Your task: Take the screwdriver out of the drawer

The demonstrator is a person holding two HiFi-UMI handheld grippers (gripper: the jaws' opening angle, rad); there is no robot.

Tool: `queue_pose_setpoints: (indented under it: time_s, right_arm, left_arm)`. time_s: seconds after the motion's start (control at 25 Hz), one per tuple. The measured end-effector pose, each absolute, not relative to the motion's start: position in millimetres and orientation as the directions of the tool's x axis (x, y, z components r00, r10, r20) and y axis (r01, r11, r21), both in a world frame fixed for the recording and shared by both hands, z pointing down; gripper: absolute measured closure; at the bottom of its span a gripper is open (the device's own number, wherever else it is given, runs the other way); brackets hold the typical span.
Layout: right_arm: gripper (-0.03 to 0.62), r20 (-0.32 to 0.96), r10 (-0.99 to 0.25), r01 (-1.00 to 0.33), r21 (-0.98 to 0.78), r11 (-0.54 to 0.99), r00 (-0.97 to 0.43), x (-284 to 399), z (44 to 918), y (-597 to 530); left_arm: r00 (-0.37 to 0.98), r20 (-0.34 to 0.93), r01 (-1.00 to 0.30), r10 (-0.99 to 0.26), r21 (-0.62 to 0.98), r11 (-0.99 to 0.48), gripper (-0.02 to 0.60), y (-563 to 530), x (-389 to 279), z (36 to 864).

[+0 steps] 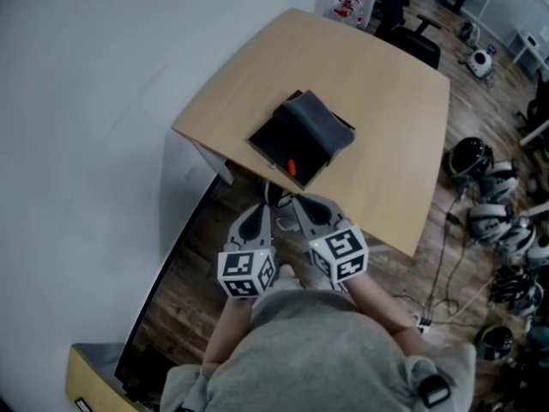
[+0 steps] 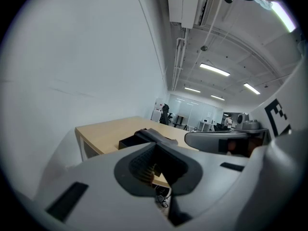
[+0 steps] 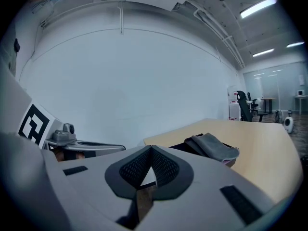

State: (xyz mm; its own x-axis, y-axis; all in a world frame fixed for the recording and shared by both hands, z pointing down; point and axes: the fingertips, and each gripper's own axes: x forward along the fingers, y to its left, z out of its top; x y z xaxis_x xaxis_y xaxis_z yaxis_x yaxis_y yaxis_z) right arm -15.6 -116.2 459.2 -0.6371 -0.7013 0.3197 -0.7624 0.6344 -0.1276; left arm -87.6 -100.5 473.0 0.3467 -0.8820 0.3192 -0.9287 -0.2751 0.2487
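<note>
A shallow black drawer box [image 1: 279,144] lies on the wooden table [image 1: 386,118], with a folded grey cloth [image 1: 324,120] on its far part. A small orange object [image 1: 292,165], perhaps the screwdriver's handle, shows at the box's near edge. My left gripper [image 1: 261,209] and right gripper [image 1: 307,204] are side by side just short of the table's near edge, both shut and empty. The left gripper view has its jaws [image 2: 156,146] closed with the box [image 2: 131,141] beyond. The right gripper view has closed jaws [image 3: 150,148] with the cloth [image 3: 212,146] ahead to the right.
A white wall [image 1: 86,101] runs along the left. Several helmets [image 1: 493,204] and cables [image 1: 442,273] lie on the wood floor to the right. A black office chair [image 1: 416,41] stands behind the table. A dark panel [image 1: 167,273] leans at lower left.
</note>
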Motion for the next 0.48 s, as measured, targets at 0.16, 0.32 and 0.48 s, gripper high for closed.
queue_pose_setpoints:
  time_s: [0.16, 0.32, 0.48]
  right_arm:
    - [0.594, 0.345, -0.720, -0.790, -0.128, 0.600, -0.602, -18.0, 465.9, -143.4]
    - [0.594, 0.376, -0.730, -0.811, -0.120, 0.573, -0.571, -19.8, 473.3, -165.4]
    - [0.594, 0.421, -0.727, -0.825, -0.103, 0.556, -0.542, -17.4, 487.3, -191.3]
  left_arm:
    - [0.365, 0.330, -0.923, -0.871, 0.252, -0.292, 0.581, -121.7, -96.4, 477.9]
    - [0.374, 0.344, -0.920, -0.861, 0.259, -0.296, 0.581, -135.7, -105.7, 482.6]
    - [0.375, 0.362, -0.919, -0.853, 0.265, -0.291, 0.581, -150.5, -110.0, 489.9]
